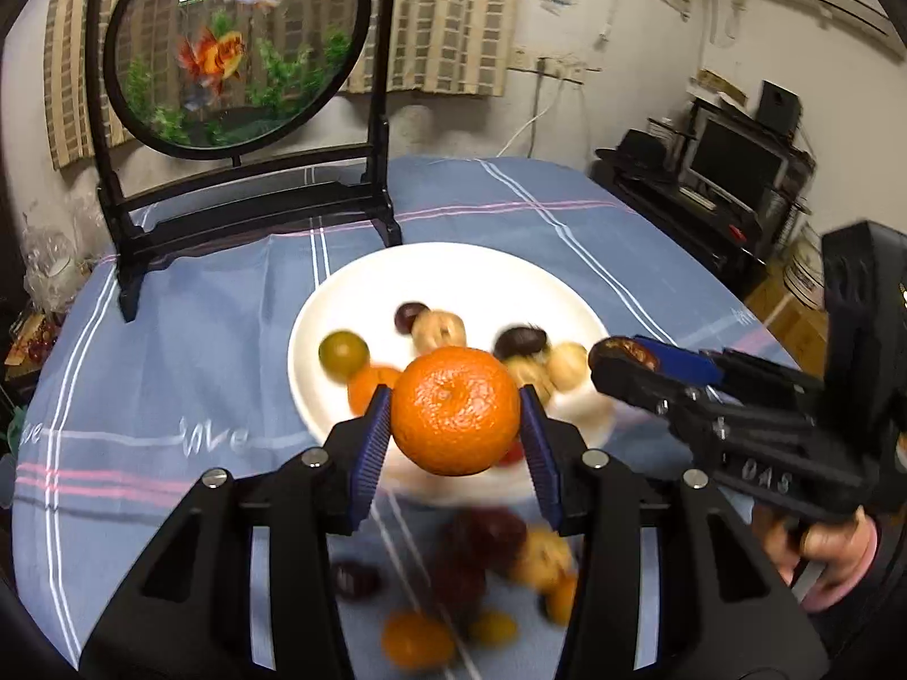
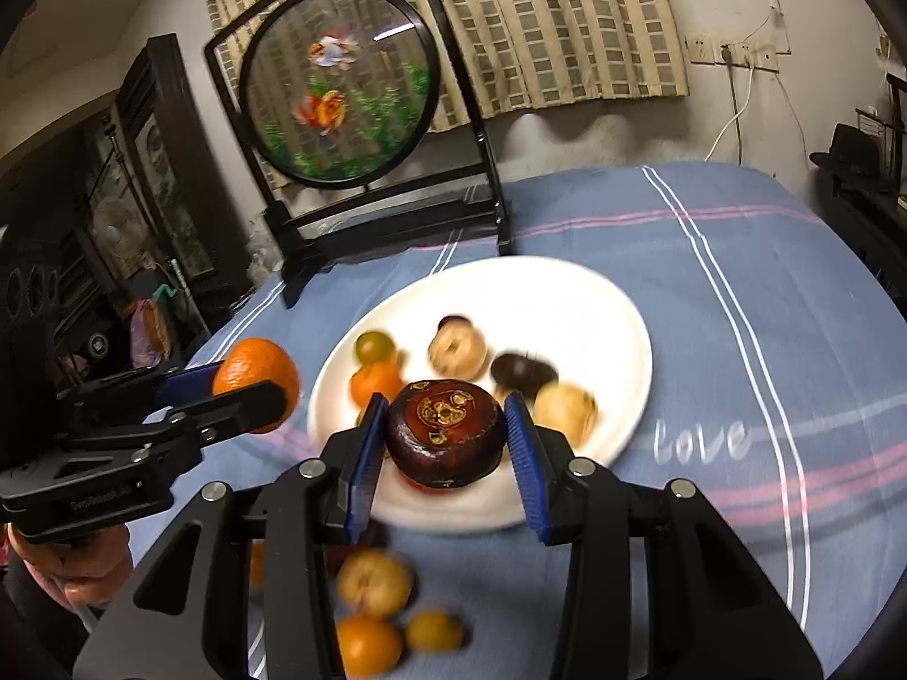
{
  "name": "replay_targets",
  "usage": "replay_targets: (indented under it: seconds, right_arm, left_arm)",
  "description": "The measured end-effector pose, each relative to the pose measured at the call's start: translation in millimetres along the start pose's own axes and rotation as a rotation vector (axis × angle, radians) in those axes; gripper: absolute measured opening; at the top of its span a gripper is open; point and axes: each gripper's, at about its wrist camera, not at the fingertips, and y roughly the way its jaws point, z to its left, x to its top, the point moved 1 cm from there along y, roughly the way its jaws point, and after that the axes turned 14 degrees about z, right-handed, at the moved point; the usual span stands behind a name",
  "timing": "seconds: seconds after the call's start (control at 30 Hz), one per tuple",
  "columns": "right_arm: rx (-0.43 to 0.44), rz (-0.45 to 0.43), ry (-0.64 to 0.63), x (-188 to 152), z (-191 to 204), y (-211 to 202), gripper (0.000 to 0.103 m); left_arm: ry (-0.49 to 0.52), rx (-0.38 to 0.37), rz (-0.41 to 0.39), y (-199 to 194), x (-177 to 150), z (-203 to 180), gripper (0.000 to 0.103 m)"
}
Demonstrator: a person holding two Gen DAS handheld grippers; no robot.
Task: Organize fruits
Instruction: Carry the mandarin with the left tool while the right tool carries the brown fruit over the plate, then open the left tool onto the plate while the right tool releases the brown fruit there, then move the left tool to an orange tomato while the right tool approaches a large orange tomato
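**Both grippers loaded above plate: drop and collision risk**

Left gripper jaws clamp an orange; right gripper jaws clamp a dark mangosteen. Both hang over the white plate's near rim. Loose fruit lies on the worktop. Likely faults: round fruit slipping, grippers colliding, released fruit rolling off the crowded plate.

Black claw, blue ribbed pads

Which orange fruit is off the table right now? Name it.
The mandarin clamped in the left tongs, held above the plate. The other orange ones lie on the plate or the tablecloth.
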Motion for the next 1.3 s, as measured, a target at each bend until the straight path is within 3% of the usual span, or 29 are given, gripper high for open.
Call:
replay_targets:
  seconds: [0.23,0.43,0.57,0.77,1.0,1.17,1.23,1.3]
  right_arm:
    - [-0.070,0.069,-0.035,26.9,-6.0,56.4,0.043]
    - [-0.070,0.070,-0.059,28.9,-7.8,65.3,0.044]
    - [-0.069,0.051,-0.051,29.4,-10.1,57.6,0.054]
    - [-0.023,0.016,-0.039,24.2,-4.3,24.5,0.054]
    - [-0.023,-0.008,-0.050,-20.9,2.9,-19.1,0.056]
    - [0.013,0.022,-0.021,-63.5,0.8,-28.2,0.061]
    - [0.046,0.078,-0.019,-79.4,5.1,-25.1,0.061]
    - [0.055,0.111,-0.034,-92.5,14.3,-23.4,0.061]
  left_arm:
    - [-0.024,0.062,0.101,68.9,40.4,14.2,0.046]
    - [-0.031,0.057,0.111,86.2,44.2,20.3,0.047]
    - [-0.047,0.108,0.063,76.0,43.1,24.5,0.072]
    - [-0.072,0.114,-0.026,21.9,30.3,31.6,0.088]
    - [-0.111,0.166,-0.075,-34.8,-35.9,33.5,0.097]
    - [-0.136,0.165,-0.030,-35.3,-103.4,29.9,0.097]
    - [-0.145,0.146,-0.010,-28.7,-127.0,28.3,0.097]
    - [-0.187,0.172,0.018,-21.1,-142.4,30.3,0.097]
